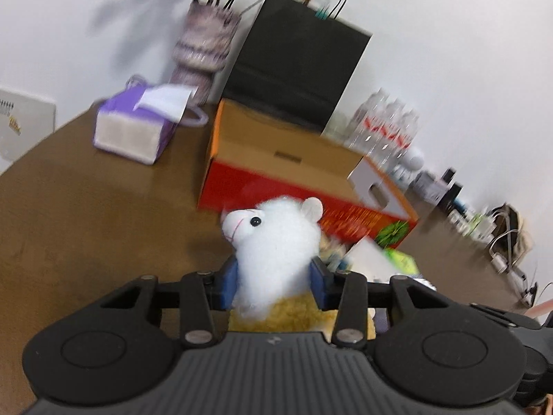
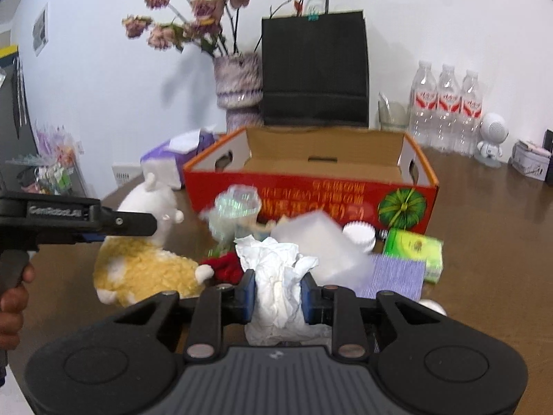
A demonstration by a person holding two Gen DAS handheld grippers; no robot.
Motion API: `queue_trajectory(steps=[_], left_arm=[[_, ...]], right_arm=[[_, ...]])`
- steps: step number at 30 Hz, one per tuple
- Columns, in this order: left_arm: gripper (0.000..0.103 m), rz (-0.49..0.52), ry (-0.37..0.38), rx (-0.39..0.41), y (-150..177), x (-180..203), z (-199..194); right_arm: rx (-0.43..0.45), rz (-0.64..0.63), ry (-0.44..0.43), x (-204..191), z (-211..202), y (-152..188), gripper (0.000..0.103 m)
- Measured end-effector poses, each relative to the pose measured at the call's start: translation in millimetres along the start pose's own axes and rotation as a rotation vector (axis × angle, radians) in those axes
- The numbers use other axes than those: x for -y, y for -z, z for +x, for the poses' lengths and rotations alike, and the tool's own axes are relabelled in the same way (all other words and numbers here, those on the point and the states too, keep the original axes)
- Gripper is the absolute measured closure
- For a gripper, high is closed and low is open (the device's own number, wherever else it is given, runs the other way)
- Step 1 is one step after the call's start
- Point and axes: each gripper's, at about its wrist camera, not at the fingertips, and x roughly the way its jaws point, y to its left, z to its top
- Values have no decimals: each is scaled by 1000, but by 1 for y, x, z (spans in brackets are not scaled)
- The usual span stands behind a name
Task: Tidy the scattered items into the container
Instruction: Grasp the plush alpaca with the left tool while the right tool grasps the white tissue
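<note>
**Two grips on, box empty**

Both my grippers are closed on something. My left gripper [image 1: 274, 285] has its blue pads pressed on either side of the plush sheep's [image 1: 276, 242] white neck, with the yellow body hanging below the jaws. My right gripper [image 2: 278, 297] pinches the crumpled white tissue [image 2: 276, 276], jaws drawn in close on it.

Just past the tissue, the loose pile lies on the brown table [image 2: 484, 242]: a red cloth item [image 2: 224, 268], a clear plastic piece [image 2: 318, 245], a purple ribbed pad [image 2: 394, 276], a green packet [image 2: 414, 249] and a white ribbed cap [image 2: 359, 235].

Behind the pile stands the red cardboard box [image 2: 311, 193], open-topped, nothing showing inside. Tissue pack [image 2: 172, 155] left of the box. Along the table's far edge: vase [image 2: 238, 83], black paper bag [image 2: 314, 69], three water bottles [image 2: 446, 103].
</note>
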Motion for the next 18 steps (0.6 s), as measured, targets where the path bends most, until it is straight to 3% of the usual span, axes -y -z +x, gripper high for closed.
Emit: queue_trajectory(steps=[10,18], left_arm=[[60,0,68,119,-51,28,11],[60,-9,25,143,-104,45,67]], right_arm=[[126,43,17,21,12,-49,78],[219,82,63,42,52,-104,78]])
